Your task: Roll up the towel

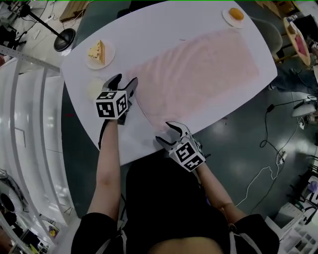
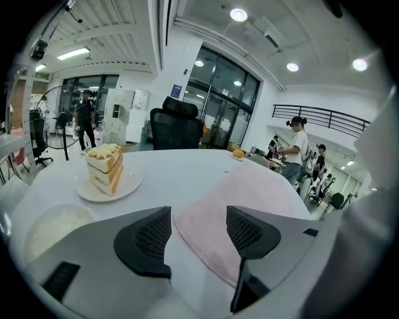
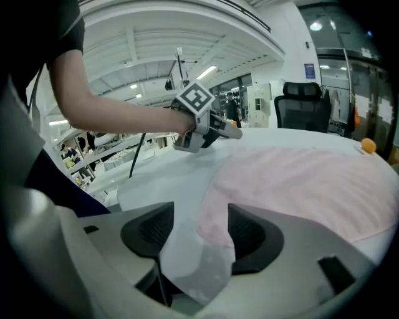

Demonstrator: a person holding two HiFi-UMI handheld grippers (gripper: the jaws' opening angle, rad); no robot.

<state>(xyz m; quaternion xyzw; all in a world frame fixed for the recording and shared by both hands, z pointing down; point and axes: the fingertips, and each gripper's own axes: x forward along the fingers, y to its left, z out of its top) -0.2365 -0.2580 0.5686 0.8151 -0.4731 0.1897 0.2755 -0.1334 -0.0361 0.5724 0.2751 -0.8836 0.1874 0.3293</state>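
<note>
Nearest, right gripper point(image 1: 168, 134): at the near edge of the table point(image 1: 164, 25), angled down towards the near end of the towel point(image 1: 198, 74).
Right gripper fingers: well apart and holding nothing. In the right gripper view point(image 3: 199, 224) the left jaw stands over bare tabletop and the right jaw over pink cloth, with the towel's point(image 3: 312, 180) edge running between them. Whether the tips touch the cloth cannot be told.
Left gripper point(image 1: 124, 82): a little farther in and to the left, beside the towel's near left corner.
Left gripper fingers: spread wide, gripping nothing. In the left gripper view point(image 2: 198, 230) the towel's point(image 2: 249, 187) rounded corner shows in the gap, the left jaw over white table and the right jaw over cloth.
Towel: pale pink, spread flat and unrolled across the middle of the table, its long side running from the near end by the grippers to the far right.
Pale dish point(image 1: 94, 88): round and white, just left of the left gripper.
Cake slice point(image 1: 97, 51): layered, on a white plate point(image 1: 110, 54) at the far left, apart from the towel.
Small plate point(image 1: 226, 19): at the far right, just past the towel's far end, with an orange piece point(image 1: 236, 14) on it.
Black chair point(image 2: 177, 128): beyond the table's far edge.
</note>
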